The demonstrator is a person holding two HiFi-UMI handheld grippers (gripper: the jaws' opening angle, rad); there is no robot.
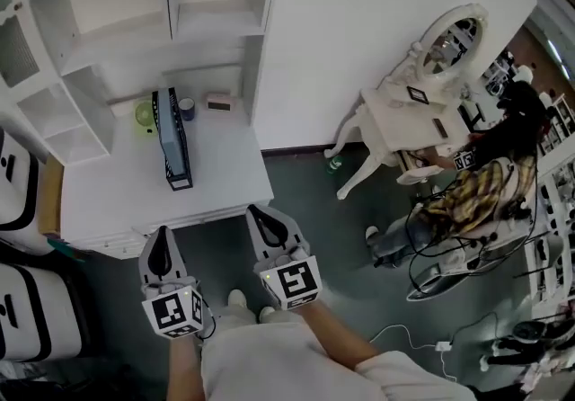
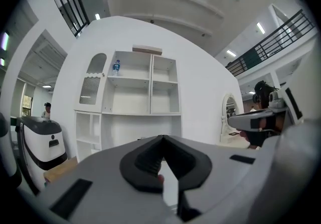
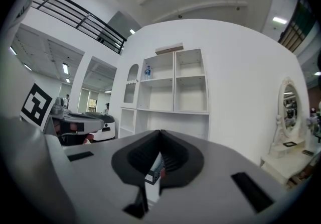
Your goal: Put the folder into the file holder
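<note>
A black file holder (image 1: 179, 176) stands on the white desk (image 1: 108, 201), and a grey-blue folder (image 1: 168, 134) stands upright inside it. Both grippers hover over the dark floor in front of the desk, clear of the holder. My left gripper (image 1: 164, 232) is shut with nothing in it, and its jaws meet at the tip in the left gripper view (image 2: 161, 139). My right gripper (image 1: 252, 209) is also shut and empty, pointing toward the desk's front right corner. In the right gripper view (image 3: 160, 133) the holder (image 3: 152, 172) shows through the slit under the closed tips.
A green cup (image 1: 144, 114), a blue mug (image 1: 187, 108) and a small box (image 1: 218, 102) stand at the back of the desk under white shelves (image 1: 135, 4). A white dressing table with mirror (image 1: 422, 111) and a seated person (image 1: 499, 156) are at right. White machines (image 1: 13, 210) stand at left.
</note>
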